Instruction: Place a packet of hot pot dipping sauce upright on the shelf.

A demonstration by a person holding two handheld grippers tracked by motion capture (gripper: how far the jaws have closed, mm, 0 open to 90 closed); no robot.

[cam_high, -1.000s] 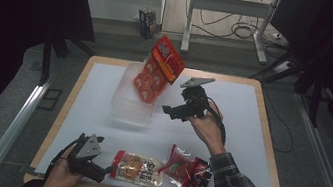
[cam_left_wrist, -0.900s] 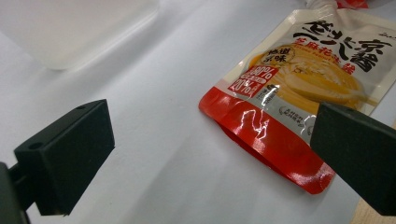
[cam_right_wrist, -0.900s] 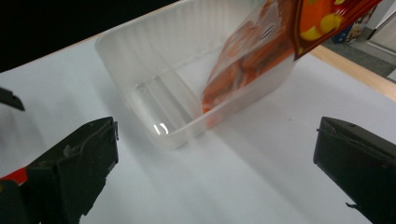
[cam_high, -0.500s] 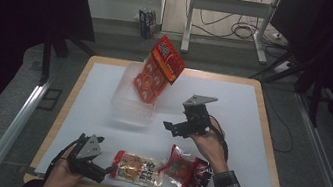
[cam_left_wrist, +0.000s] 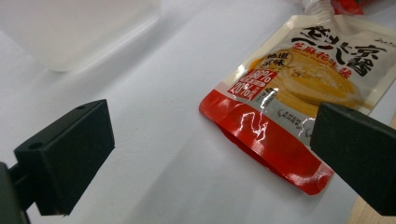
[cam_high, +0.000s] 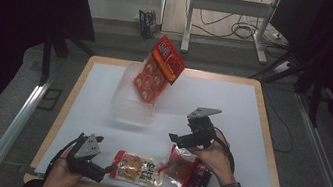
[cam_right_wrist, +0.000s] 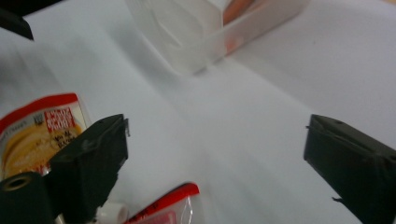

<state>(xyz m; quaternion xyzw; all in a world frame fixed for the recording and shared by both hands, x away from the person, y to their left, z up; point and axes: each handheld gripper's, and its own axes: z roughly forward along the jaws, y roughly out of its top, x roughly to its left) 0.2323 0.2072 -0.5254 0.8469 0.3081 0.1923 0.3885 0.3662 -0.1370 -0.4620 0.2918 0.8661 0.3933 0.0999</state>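
**Right tongs low over the red pouch, left tongs waiting by the orange one**

In the high view I have the right tongs [cam_high: 175,138] at lower centre-right of the frame, just above the top edge of the red snack pouch [cam_high: 187,170], which lies flat on the white tabletop [cam_high: 251,122] near its lower edge. Their jaws have just been closing a little, yet in the right gripper view they are spread wide with bare tabletop between them; the red pouch [cam_right_wrist: 168,210] only peeks in at the bottom edge, not pinched.

The left tongs [cam_high: 104,169] sit at lower left of the high view, pointing at the orange spouted pouch [cam_high: 137,169], which lies just left of the red one. In the left gripper view the jaws gape wide, and the orange pouch [cam_left_wrist: 299,93] runs from the upper right down toward the right jaw (I cannot tell if that jaw touches it).

Upper centre in the high view, a clear plastic bin [cam_high: 130,103] holds a red packet [cam_high: 159,69] standing tilted, well apart from both tongs.
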